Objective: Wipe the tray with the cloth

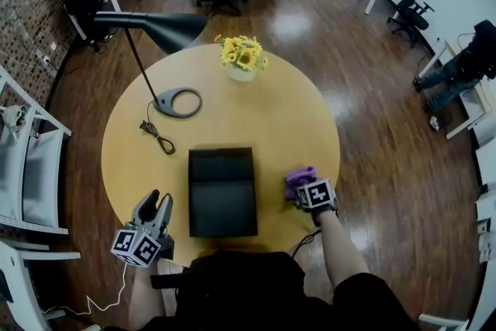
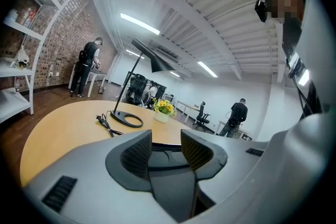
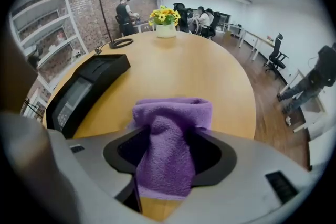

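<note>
**Tray**: black, rectangular and shallow. We find it flat on the round table, close to the near edge and straight ahead of the person. Nothing lies in it.

**Cloth**: purple terry, bunched into a loose fold. We place it on the bare tabletop just right of the tray, apart from it.

**Right gripper**: tipped steeply down over the cloth. We note its jaws spread wide, with a ridge of the cloth running up between them. Dark gaps show on both sides, so the pads do not press the cloth.

**Left gripper**: held nearly level at the table's near left edge, left of the tray. We record its jaws parted with nothing between them.

**Table**: round, with a yellow wooden top.

**Desk lamp**: black, with a ring-shaped base at the left rear of the table and a thin stem up to a cone shade.

**Cord**: black, coiled beside the lamp's base.

**Sunflowers**: yellow, in a small white pot at the far edge of the table.

**Surroundings**: we list dark wooden flooring, white shelving at the left, a brick wall, office chairs, and people at distant desks.
</note>
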A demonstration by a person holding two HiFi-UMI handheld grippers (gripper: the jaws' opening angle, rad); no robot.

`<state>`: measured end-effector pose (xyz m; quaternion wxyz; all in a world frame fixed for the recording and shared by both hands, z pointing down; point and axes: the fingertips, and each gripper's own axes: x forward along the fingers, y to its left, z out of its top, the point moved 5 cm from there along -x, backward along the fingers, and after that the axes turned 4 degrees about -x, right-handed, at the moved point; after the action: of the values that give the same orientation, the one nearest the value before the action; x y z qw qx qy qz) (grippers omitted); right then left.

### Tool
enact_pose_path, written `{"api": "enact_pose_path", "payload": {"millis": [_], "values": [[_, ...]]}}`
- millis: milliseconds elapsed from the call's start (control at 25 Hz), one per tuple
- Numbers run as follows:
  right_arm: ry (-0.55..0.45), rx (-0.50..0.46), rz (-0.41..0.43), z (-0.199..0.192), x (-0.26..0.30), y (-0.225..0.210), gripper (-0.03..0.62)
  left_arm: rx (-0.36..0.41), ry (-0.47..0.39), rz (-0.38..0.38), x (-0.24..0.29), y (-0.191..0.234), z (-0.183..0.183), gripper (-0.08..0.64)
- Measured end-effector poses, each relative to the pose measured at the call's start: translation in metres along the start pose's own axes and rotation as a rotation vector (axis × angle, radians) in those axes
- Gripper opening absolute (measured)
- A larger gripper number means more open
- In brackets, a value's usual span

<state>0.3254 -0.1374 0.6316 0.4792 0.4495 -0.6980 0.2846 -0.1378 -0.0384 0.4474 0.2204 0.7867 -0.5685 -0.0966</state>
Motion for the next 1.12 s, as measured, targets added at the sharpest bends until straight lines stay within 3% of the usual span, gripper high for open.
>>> {"api": "enact_pose_path", "payload": {"millis": [120,200,280,440,600,800,1120], "values": [[0.008,-0.024,0.009,0.001,0.002,0.002,0.222,-0.020,0.011,0.019,-0.002,0.008,-0.008,0.169],[0.002,-0.043,0.009,0.001,0.002,0.005,0.135,-0.020,0.035,0.029,-0.001,0.012,-0.016,0.169],[-0.018,-0.033,0.001,0.002,-0.001,0.006,0.102,-0.006,0.081,0.043,0.005,0.018,-0.029,0.169],[-0.155,0.044,0.042,0.022,-0.023,0.019,0.092,-0.015,0.196,0.043,0.019,0.025,-0.060,0.169],[-0.299,0.054,0.123,0.070,-0.049,0.047,0.092,-0.020,0.282,0.015,0.035,0.027,-0.084,0.176],[-0.398,-0.037,0.225,0.128,-0.068,0.111,0.092,0.004,0.467,-0.019,0.047,0.031,-0.124,0.176],[-0.347,-0.245,0.322,0.182,-0.053,0.232,0.092,0.101,0.634,-0.049,0.051,0.028,-0.158,0.165]]}}
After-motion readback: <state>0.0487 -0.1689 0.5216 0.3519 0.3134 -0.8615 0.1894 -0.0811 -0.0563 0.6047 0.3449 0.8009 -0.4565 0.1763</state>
